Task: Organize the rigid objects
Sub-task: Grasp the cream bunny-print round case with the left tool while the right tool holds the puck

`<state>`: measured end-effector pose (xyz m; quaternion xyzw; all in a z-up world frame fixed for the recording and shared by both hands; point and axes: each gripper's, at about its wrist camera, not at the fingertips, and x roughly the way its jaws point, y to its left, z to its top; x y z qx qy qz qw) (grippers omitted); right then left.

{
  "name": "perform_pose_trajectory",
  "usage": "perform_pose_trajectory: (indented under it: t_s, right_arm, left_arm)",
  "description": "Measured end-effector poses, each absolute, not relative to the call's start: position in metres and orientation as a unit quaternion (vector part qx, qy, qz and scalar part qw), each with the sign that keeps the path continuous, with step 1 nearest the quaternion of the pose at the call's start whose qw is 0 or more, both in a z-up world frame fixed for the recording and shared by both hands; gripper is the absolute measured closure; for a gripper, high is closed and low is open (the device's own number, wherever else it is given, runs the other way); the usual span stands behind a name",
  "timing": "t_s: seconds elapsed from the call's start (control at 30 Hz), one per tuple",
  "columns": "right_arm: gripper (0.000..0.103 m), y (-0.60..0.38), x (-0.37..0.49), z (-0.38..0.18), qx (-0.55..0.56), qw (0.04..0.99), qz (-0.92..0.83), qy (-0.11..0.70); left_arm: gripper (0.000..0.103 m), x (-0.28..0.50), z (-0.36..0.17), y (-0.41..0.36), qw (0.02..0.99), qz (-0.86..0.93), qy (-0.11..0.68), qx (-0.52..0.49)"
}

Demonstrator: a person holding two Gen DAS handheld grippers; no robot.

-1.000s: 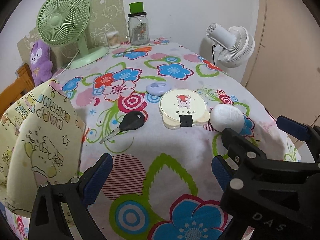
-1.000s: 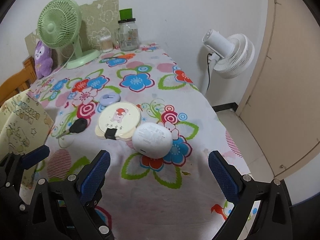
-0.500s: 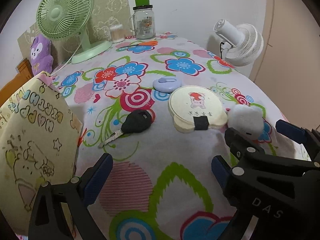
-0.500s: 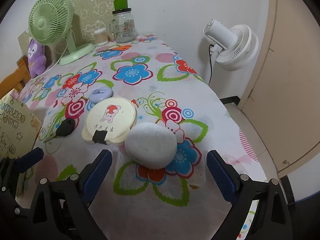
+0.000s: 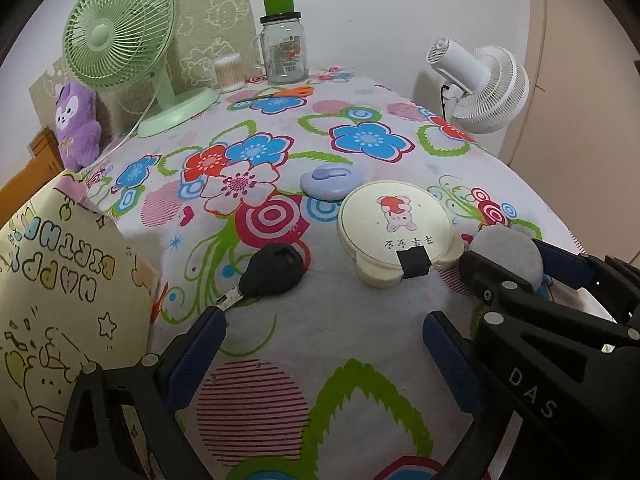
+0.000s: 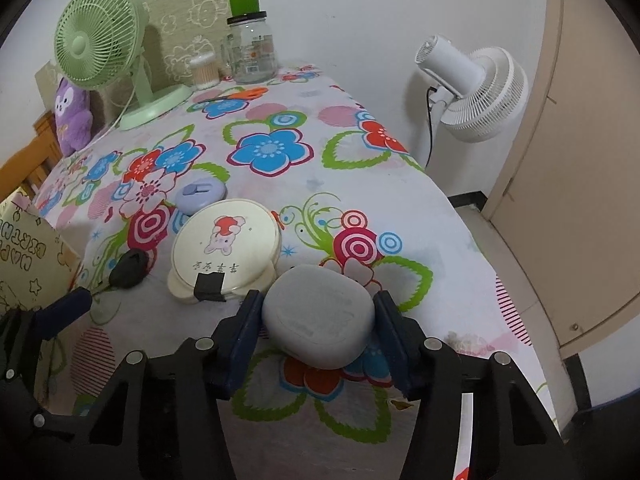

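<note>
A white rounded case lies on the floral tablecloth; my right gripper is shut on it, a pad on each side. It also shows in the left wrist view. A cream bear-shaped box sits just left of it. A black car key and a small lilac round gadget lie nearby. My left gripper is open and empty, low over the cloth just in front of the key.
A yellow birthday gift bag stands at the left. A green desk fan, a glass jar, a cotton-swab tub and a purple plush are at the back. A white floor fan stands beyond the table's right edge.
My right gripper moved forward over the white case and closed on it. My left gripper moved forward toward the key and stayed open.
</note>
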<state>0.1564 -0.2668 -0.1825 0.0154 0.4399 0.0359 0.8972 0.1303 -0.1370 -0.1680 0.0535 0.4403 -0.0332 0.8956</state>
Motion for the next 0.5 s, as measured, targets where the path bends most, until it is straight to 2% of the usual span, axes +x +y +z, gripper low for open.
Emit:
perform_pose_trajectory:
  t_s: [0.5]
  right_arm:
    - [0.044,-0.292,0.163,-0.171,0.033,0.903,0.006,0.428]
  left_arm:
    - [0.003,0.153,-0.162,-0.159,0.900,-0.051,0.427,0.067]
